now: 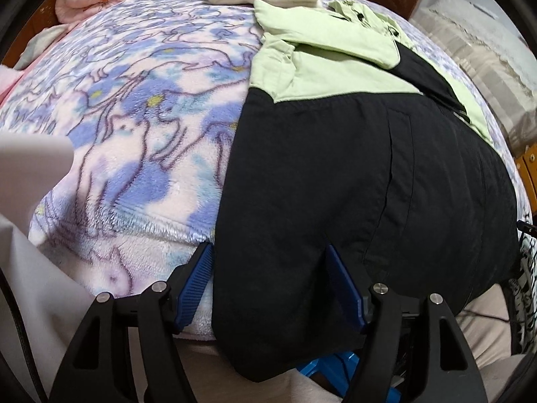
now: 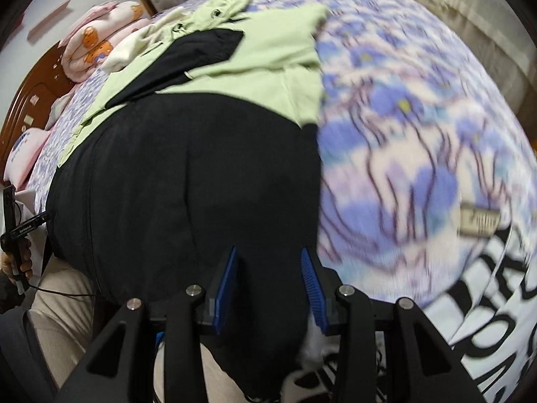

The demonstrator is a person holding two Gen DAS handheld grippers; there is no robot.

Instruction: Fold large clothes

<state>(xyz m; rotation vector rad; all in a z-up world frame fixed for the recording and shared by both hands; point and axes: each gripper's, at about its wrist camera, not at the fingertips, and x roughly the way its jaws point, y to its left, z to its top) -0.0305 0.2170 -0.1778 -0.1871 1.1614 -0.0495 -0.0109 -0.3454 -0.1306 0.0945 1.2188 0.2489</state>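
Black-and-green jacket (image 1: pixel 352 174) lay flat on the floral fleece blanket (image 1: pixel 134 117), its near hem between both spread grippers, left (image 1: pixel 270 288) and right (image 2: pixel 270 288), apparently awaiting pinching before folding away.

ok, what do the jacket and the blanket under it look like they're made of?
Jacket: looks like smooth woven synthetic, matte black and pale green; flat surface, crisp stitched seams. Blanket: plush fleece by the look; fuzzy nap, soft blue floral print. Exact fibres unclear.
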